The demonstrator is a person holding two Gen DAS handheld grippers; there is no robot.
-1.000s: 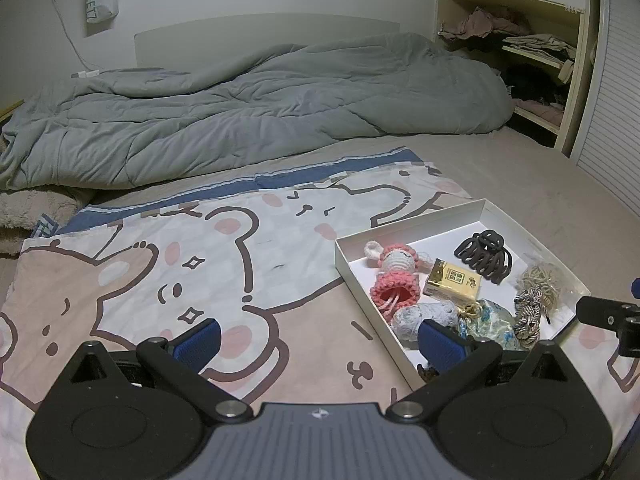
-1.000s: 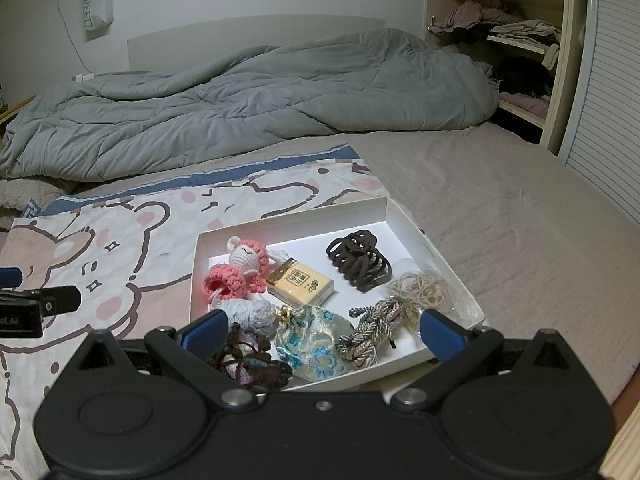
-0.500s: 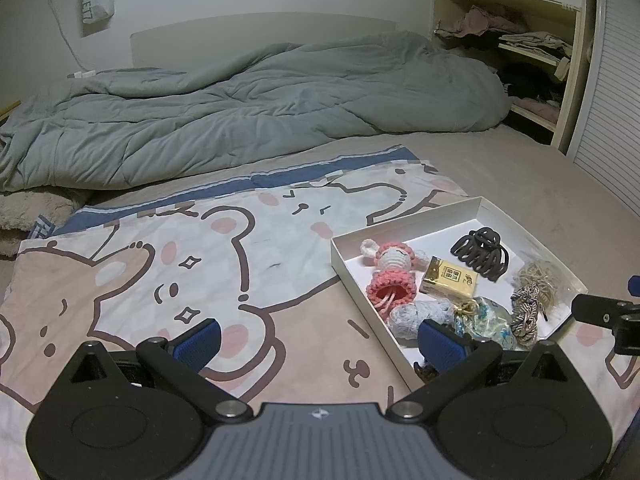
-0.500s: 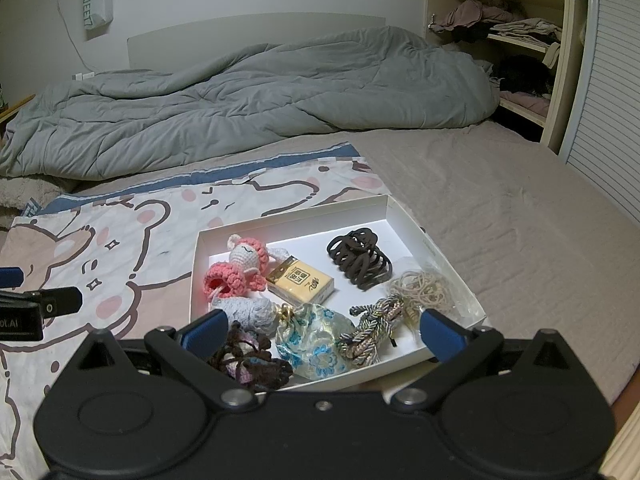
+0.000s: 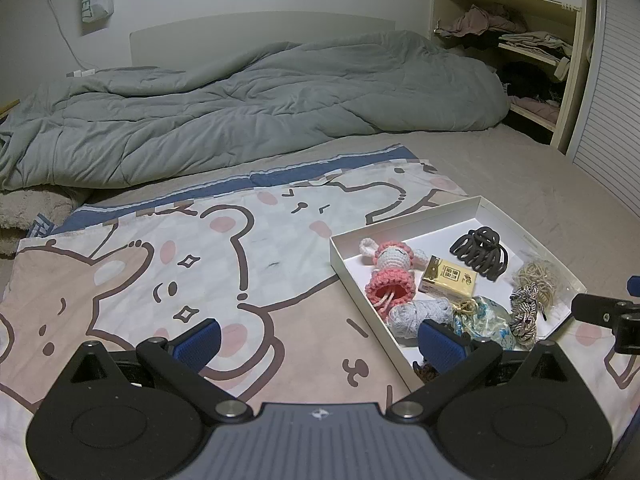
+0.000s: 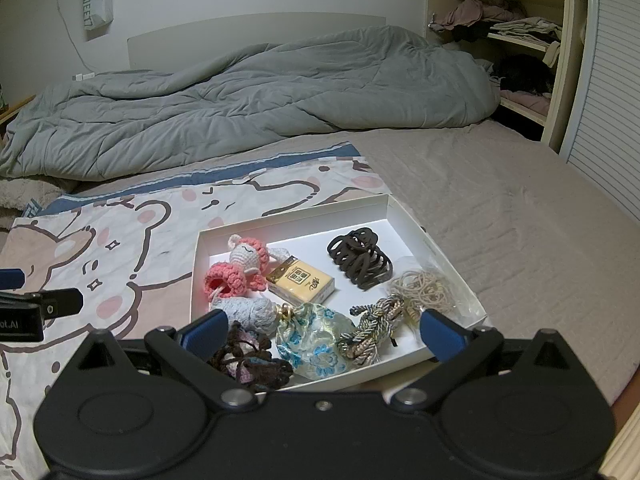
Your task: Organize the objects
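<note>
Everything small sits gathered in the white box (image 6: pixel 440 256) on the bed: doll (image 6: pixel 240 268) by its left wall, hair ties (image 6: pixel 360 260) toward the far right corner. Right gripper (image 6: pixel 320 328) hovers wide open and empty at the near edge, probably choosing; left gripper (image 5: pixel 316 340), equally open, holds nothing.

White tray (image 6: pixel 296 222), pink doll (image 6: pixel 236 270), grey duvet (image 6: pixel 248 108)

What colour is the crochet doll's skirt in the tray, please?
Coral pink, on the crochet doll; clearest in the right wrist view.
</note>
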